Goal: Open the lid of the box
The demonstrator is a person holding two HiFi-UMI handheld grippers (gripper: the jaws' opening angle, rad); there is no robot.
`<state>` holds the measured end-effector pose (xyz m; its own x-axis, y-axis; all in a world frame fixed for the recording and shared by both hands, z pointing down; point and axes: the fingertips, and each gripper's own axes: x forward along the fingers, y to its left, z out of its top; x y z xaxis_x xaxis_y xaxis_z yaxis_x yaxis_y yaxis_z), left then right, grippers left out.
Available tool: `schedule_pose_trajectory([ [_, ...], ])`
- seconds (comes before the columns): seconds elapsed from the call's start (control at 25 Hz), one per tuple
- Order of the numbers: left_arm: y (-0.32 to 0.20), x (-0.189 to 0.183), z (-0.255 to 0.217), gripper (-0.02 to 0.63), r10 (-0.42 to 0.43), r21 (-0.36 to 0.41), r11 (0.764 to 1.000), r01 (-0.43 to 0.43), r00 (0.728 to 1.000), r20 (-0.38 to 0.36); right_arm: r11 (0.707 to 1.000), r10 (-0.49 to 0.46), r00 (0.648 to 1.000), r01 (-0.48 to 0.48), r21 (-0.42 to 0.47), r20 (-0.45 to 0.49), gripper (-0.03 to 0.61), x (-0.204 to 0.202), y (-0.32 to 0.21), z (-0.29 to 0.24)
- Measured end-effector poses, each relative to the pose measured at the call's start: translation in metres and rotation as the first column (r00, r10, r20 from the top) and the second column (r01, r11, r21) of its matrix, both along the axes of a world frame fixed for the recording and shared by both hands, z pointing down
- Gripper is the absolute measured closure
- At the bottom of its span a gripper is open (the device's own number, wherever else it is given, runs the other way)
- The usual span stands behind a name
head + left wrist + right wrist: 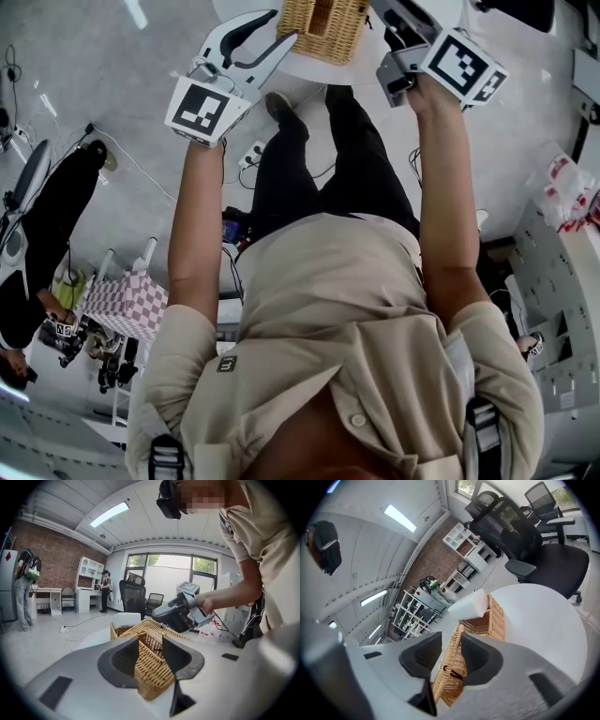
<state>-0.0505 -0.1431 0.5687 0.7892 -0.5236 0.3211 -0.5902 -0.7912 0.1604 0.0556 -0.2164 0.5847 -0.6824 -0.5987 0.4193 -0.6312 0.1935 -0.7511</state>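
Note:
A woven wicker box [323, 28] stands on a round white table [309, 67] at the top of the head view, with a gripper on each side. In the left gripper view my left gripper [151, 641] is open and straddles a near corner of the box [152, 677]; the wicker fills most of the gap between the jaws. The lid [150, 626] slopes upward above the box. In the right gripper view my right gripper [451, 641] is shut on the lid's edge [452, 667], near its dark clasp. A white block [471, 605] lies at the box's far end.
Black office chairs [534, 541] stand beyond the table [543, 620]. A person [23, 588] stands far left by a brick wall. On the floor lie a power strip [251, 153] with cables, and a checkered item [127, 305] stands there.

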Motion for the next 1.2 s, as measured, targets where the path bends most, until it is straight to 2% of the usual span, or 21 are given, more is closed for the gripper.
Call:
schedule_pose_trajectory([
  [0.2,0.022,0.006,-0.013,0.457,0.089,0.041,0.995,-0.093,0.991,0.097,1.000,-0.007,1.000,0.007,0.016,0.007,0.463,-0.010,-0.001,-0.015],
  [0.4,0.045,0.031,-0.011,0.413,0.166,0.110,0.976,-0.190,0.966,0.196,0.999,-0.021,1.000,0.021,0.030,0.014,0.466,-0.012,-0.001,-0.023],
  [0.6,0.060,0.052,-0.009,0.403,0.200,0.179,0.948,-0.265,0.928,0.315,0.998,-0.040,0.999,0.039,0.044,0.020,0.472,-0.016,-0.002,-0.032],
  [0.76,0.060,0.056,-0.009,0.405,0.172,0.217,0.937,-0.275,0.902,0.397,0.997,-0.052,0.998,0.051,0.053,0.022,0.477,-0.025,-0.005,-0.039],
  [0.92,0.054,0.057,-0.015,0.407,0.121,0.244,0.941,-0.233,0.909,0.400,0.995,-0.072,0.997,0.070,0.066,0.025,0.485,-0.031,-0.009,-0.047],
  [1.08,0.053,0.057,-0.028,0.472,0.091,0.260,0.944,-0.202,0.920,0.382,0.993,-0.095,0.995,0.092,0.079,0.028,0.486,-0.036,-0.010,-0.058],
  [1.2,0.050,0.050,-0.033,0.494,0.071,0.259,0.950,-0.176,0.926,0.371,0.990,-0.116,0.993,0.114,0.089,0.025,0.486,-0.045,-0.012,-0.063],
])
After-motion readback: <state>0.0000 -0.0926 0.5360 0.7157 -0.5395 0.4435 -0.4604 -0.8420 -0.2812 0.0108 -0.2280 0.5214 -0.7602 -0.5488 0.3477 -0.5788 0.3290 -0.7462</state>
